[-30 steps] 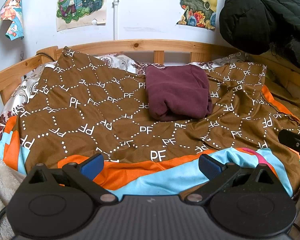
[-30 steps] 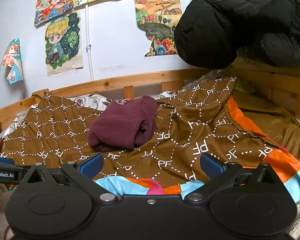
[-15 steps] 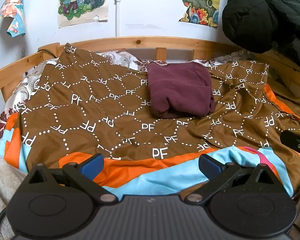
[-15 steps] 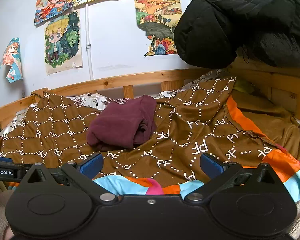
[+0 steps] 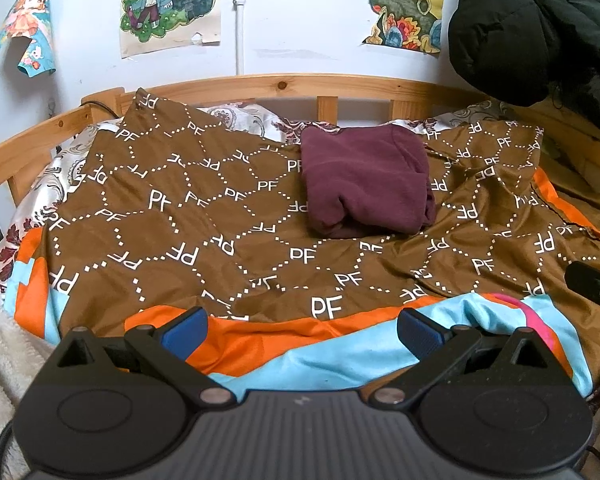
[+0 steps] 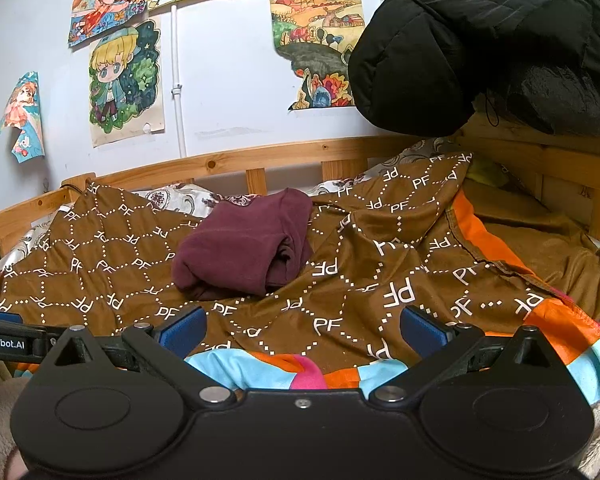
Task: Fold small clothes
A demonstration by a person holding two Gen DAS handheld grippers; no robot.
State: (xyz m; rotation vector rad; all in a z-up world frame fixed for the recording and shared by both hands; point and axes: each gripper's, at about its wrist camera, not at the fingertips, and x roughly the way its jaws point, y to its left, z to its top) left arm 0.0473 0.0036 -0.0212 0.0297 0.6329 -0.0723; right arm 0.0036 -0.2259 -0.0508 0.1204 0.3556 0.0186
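A folded maroon garment [image 5: 366, 180] lies on the brown patterned bedspread [image 5: 180, 216] toward the back of the bed; it also shows in the right wrist view [image 6: 244, 250]. My left gripper [image 5: 302, 328] is open and empty, held over the near edge of the bed, well short of the garment. My right gripper [image 6: 302, 330] is open and empty too, over the near edge to the right of the left one. Part of the right gripper shows at the right edge of the left wrist view [image 5: 594, 286].
A wooden bed rail [image 5: 300, 84] runs along the back and left. A black padded jacket [image 6: 480, 40] hangs over the right corner. Posters [image 5: 170, 0] are on the white wall. The bedspread's orange and light-blue border [image 5: 300, 344] lies below the grippers.
Both views have drifted slightly; the left gripper has edged back and tilted a little down. The garment has not moved, and both grippers stay open.
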